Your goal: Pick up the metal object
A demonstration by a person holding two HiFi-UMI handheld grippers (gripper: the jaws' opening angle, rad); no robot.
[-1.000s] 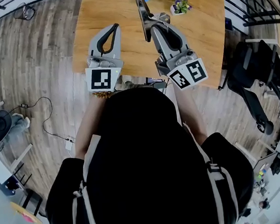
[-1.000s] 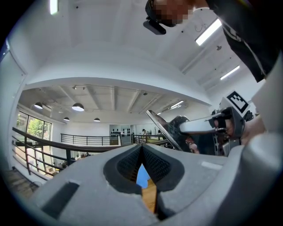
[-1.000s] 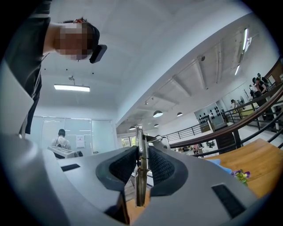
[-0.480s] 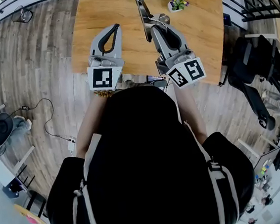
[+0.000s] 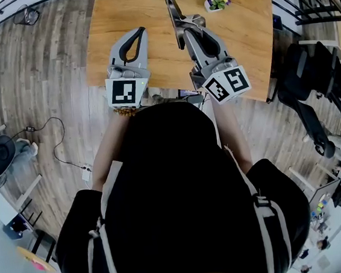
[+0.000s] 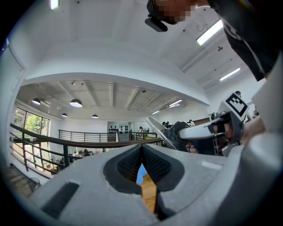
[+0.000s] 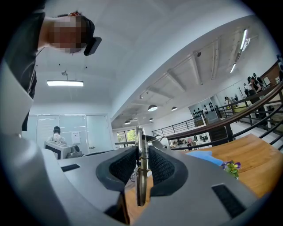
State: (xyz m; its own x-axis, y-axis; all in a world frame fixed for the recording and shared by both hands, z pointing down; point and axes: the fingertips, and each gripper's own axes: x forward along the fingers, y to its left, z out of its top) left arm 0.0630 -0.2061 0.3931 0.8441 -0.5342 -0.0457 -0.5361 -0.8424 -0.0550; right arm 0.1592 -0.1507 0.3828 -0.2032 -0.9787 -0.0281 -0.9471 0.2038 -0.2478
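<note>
**Metal object is staying pinched in my right gripper**

Almost nothing is moving since a second ago. My right gripper [image 5: 189, 25] is sliding only a tiny bit in the head view, and the flower pot [image 5: 217, 2] is sliding with it. So I am guessing it is mostly the camera that is shifting. The grip is looking just the same as before.

The right gripper's two dark pads are squeezing the metal object [image 7: 140, 176] from both sides. The long, thin object is standing up between them. In the head view it is sitting just left of the flower pot, with one end poking out past the jaws. It is looking lifted off the table [image 5: 242, 40], though I am only judging that.

My left gripper [image 6: 141, 152] is waiting well to the left of the flower pot. Its jaws are pressed together with nothing in them.

For the task, this is telling me the pick-up is looking done, and I am just holding on now.
</note>
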